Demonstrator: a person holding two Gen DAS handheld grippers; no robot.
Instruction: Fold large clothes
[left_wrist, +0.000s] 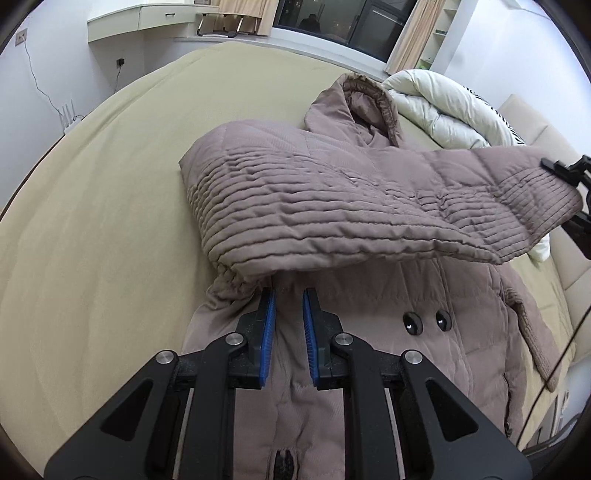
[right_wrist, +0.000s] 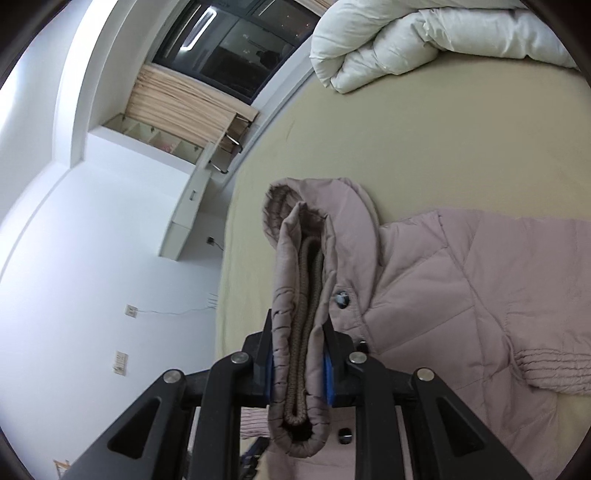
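Observation:
A mauve quilted hooded coat (left_wrist: 388, 306) lies front-up on the bed, hood (left_wrist: 354, 107) at the far end. Its left sleeve (left_wrist: 332, 199) is lifted and stretched across the chest. My right gripper (right_wrist: 299, 350) is shut on that sleeve's cuff (right_wrist: 299, 314), with the ribbed knit lining showing between the pads; it shows in the left wrist view (left_wrist: 569, 192) at the right edge. My left gripper (left_wrist: 289, 314) is open and empty, just above the coat's front below the raised sleeve, left of two black buttons (left_wrist: 426, 322).
The coat rests on a beige bed sheet (left_wrist: 110, 221). A white rolled duvet (left_wrist: 443, 107) lies beyond the hood. A white desk (left_wrist: 140, 22), a wall socket with a cable and a dark window are behind the bed. The headboard (left_wrist: 554, 155) is at right.

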